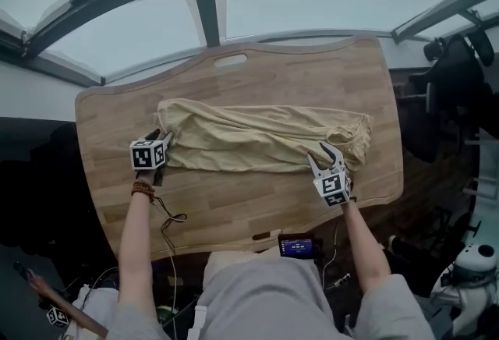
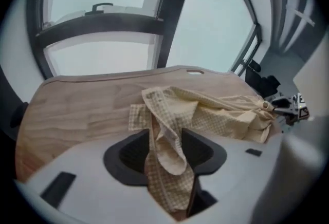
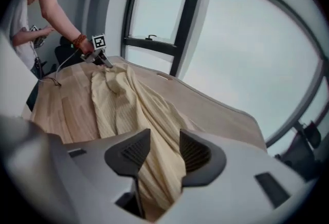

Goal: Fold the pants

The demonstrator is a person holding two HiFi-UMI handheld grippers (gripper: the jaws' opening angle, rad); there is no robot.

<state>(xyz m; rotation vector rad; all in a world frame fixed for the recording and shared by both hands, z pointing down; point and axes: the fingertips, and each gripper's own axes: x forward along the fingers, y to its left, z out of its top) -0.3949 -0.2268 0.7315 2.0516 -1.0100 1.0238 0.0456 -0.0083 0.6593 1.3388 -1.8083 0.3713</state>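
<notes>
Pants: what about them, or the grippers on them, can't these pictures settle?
Pants: lower layers, hidden under the bunched top layer, all views.
Left gripper: jaws in head view, covered by its marker cube.
Pants' near edge: gripper views, behind each gripper's body.
Screen: head view, too small to read.

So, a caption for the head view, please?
Pale yellow cloth pants on a light wooden table, left gripper and right gripper near its ends.

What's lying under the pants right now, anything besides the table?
Only the wooden table shows beneath the pants; its wood shows all around them. Whatever lies directly under the cloth is covered.
</notes>
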